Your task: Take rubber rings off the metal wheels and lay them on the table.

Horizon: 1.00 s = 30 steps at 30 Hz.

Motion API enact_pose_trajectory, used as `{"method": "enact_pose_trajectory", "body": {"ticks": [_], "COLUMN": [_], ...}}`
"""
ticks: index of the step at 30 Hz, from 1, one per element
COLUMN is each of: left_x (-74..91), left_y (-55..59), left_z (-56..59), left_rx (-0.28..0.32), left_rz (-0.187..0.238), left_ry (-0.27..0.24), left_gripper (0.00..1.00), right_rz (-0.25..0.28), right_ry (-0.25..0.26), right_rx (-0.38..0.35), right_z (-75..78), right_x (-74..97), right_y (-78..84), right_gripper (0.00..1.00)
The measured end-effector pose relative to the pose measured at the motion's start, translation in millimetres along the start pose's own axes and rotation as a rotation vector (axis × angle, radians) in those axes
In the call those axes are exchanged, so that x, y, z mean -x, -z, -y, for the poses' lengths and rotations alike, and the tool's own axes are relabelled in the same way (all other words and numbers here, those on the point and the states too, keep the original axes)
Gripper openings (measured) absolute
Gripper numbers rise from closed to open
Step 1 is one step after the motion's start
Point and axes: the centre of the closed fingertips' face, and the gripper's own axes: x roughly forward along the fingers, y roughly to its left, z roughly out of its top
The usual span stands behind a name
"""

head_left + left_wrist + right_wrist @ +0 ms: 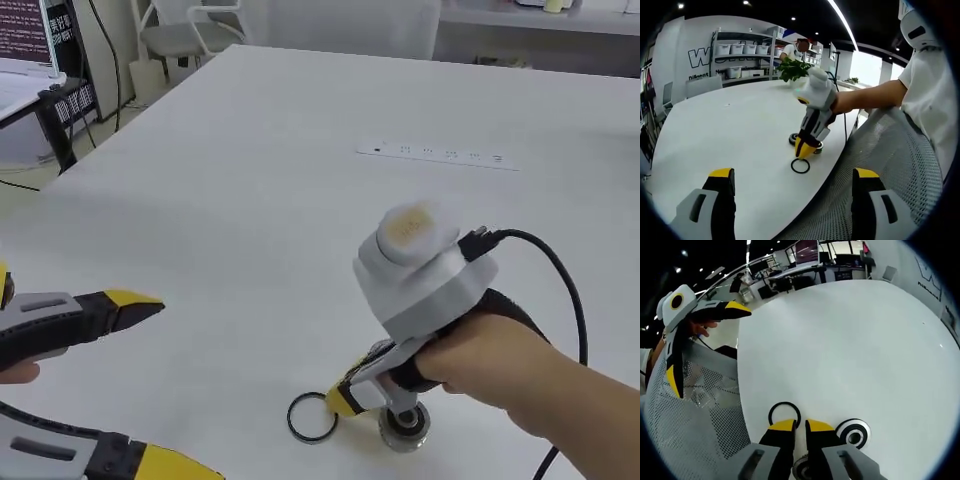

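Surface (300, 150), broad and white, carries all of the work, with a power strip (437, 155) lying far back on it. Left claw (792, 176) is spread wide with nothing between its jaws, and it hangs well apart from the work, near the surface's front edge. Right claw (801, 426), gripped in a hand (480, 360), points down at the surface with its jaws drawn narrow, a thin gap between the yellow tips and nothing visibly caught in it. One metal wheel (853, 433) stands just beside those tips and shows a dark band around its face, which looks like a rubber ring not yet taken off. A second wheel (801, 469) sits half hidden under the right claw's jaws, and I cannot tell whether it has a ring. One loose rubber ring (290, 418) lies flat on the surface, just past the right claw's tips and near the front edge. The main risk is that this ring gets nudged over the edge if the right claw swings toward it while turning to a wheel. A wheel may also skid or tip when its band is pulled, because the left claw is too far off to brace it. A stretched band could slip from narrow tips and spring away.
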Motion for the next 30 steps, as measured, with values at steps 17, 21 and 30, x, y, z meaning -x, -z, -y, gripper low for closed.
{"method": "enact_pose_trajectory", "body": {"ticks": [17,21,30], "left_x": [0.4,0.5,-0.1], "left_y": [-0.6,0.0,-1.5], "left_z": [0.0,-0.3,2.7], "left_rx": [0.003,0.001,-0.008], "left_rz": [0.007,0.004,0.008], "left_ry": [0.0,-0.001,0.018], "left_gripper": [0.96,0.96,0.97], "right_rz": [0.008,0.027,0.121], "right_ry": [0.007,0.008,0.0], "right_rx": [0.012,0.005,-0.041], "right_z": [-1.3,-0.2,4.7], "right_x": [-3.3,1.7,22.3], "right_y": [-4.9,-9.0,-25.1], "right_gripper": [0.02,0.01,0.04]}}
